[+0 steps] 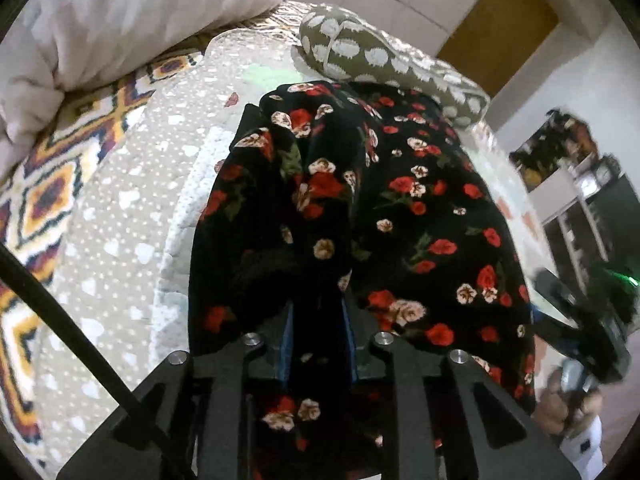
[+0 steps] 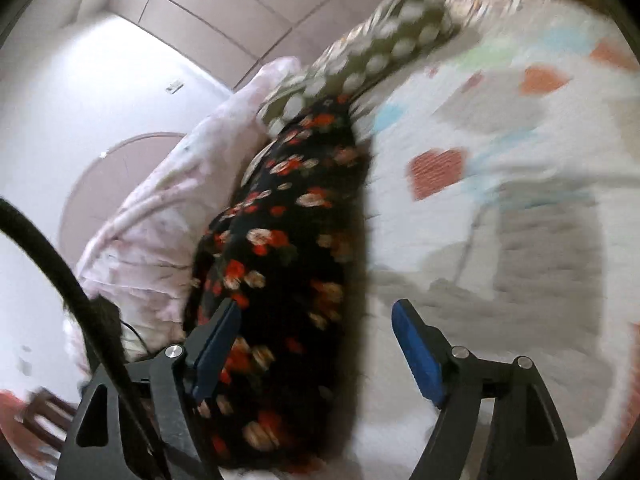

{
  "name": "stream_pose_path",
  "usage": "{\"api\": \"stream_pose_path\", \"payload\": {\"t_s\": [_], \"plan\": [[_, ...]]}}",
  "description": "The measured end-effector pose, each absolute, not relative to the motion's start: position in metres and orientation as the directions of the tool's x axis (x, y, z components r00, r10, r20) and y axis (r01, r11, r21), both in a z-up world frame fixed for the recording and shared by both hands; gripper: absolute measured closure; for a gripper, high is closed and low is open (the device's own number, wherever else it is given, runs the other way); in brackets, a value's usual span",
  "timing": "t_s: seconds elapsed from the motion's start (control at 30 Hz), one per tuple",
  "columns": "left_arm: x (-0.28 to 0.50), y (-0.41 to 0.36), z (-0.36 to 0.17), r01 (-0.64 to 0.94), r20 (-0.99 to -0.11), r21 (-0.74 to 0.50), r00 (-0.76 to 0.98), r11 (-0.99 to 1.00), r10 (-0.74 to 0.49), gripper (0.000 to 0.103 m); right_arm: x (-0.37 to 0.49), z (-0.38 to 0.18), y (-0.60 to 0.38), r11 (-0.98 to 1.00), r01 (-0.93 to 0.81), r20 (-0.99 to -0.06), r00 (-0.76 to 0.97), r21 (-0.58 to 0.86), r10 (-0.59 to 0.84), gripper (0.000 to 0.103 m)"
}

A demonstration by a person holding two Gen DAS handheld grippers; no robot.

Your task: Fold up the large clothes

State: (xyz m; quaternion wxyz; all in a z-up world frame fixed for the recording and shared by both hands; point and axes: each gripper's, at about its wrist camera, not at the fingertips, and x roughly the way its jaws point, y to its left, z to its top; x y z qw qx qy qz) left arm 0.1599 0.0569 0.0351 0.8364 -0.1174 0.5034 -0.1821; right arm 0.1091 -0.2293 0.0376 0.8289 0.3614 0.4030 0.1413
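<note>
- Black floral fabric, red and cream roses: the garment (image 1: pixel 360 200) fills the centre of the left wrist view, bunched and draped over the bed cover (image 1: pixel 120 220), its far end reaching the spotted olive pillow (image 1: pixel 380 56).
- Left gripper (image 1: pixel 318 320): fingers drawn close together with a fold of the garment pinched between the blue pads (image 1: pixel 348 332), judged a hold for lifting an edge across for a fold. Fingertips buried under cloth; exact bite hidden.
- Left side: patterned rug-like blanket (image 1: pixel 48 184) and pale quilt (image 1: pixel 100 12), set aside from the working area.
- Far right edge: the other tool is only a dark blur.
- Right wrist view, heavily motion-blurred: the garment (image 2: pixel 280 260) runs as a long ridge from near to far over the patchwork bedsheet (image 2: pixel 500 160).
- Right gripper (image 2: pixel 320 344): fingers spread wide, holding nothing; the left pad (image 2: pixel 216 344) lies against the cloth, the right over bare sheet, seemingly placed to take an edge.
- Hems, sleeves and garment type: indistinguishable.
</note>
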Motion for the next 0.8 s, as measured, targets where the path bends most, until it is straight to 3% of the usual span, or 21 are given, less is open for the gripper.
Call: {"api": "stream_pose_path", "payload": {"t_s": [0.1,0.2,0.23,0.3,0.33,0.4,0.53,0.6,0.7,0.73,0.8], "plan": [[0.164,0.066,0.029,0.178,-0.773,-0.442,0.421,0.879,-0.474,0.078,0.142,0.022,-0.212,0.673,0.028,-0.561,0.579,0.739,0.592,0.001],[0.166,0.072,0.024,0.15,-0.754,-0.491,0.42,0.858,-0.505,0.078,0.168,-0.001,-0.198,0.617,0.028,-0.534,0.535,0.786,0.655,0.001],[0.165,0.071,0.023,0.143,-0.755,-0.487,0.428,0.862,-0.497,0.078,0.173,-0.001,-0.195,0.601,0.024,-0.519,0.532,0.799,0.669,0.007],[0.163,0.066,0.026,0.134,-0.763,-0.468,0.438,0.873,-0.476,0.078,0.179,0.0,-0.194,0.554,0.054,-0.499,0.513,0.831,0.698,0.036],[0.163,0.061,0.029,0.129,-0.765,-0.465,0.44,0.876,-0.47,0.078,0.179,0.006,-0.196,0.56,0.051,-0.5,0.521,0.827,0.692,0.045],[0.162,0.047,0.035,0.134,-0.766,-0.459,0.442,0.878,-0.467,0.078,0.173,0.024,-0.204,0.574,0.016,-0.49,0.541,0.819,0.684,0.053],[0.158,-0.002,0.041,0.214,-0.75,-0.477,0.407,0.853,-0.521,0.078,0.149,0.059,-0.241,0.626,-0.034,-0.483,0.604,0.779,0.634,0.054],[0.16,-0.026,0.035,0.229,-0.764,-0.467,0.382,0.854,-0.52,0.065,0.138,0.061,-0.264,0.662,0.002,-0.513,0.635,0.749,0.578,0.052],[0.162,-0.043,0.024,0.205,-0.781,-0.459,0.371,0.864,-0.503,0.059,0.132,0.036,-0.291,0.69,0.136,-0.605,0.618,0.711,0.502,0.038],[0.16,-0.045,0.026,0.207,-0.781,-0.458,0.37,0.865,-0.502,0.059,0.131,0.027,-0.295,0.692,0.17,-0.629,0.605,0.701,0.489,0.027],[0.149,-0.042,0.041,0.217,-0.788,-0.438,0.374,0.872,-0.489,0.058,0.122,0.028,-0.303,0.686,0.188,-0.624,0.627,0.703,0.467,0.023]]}}
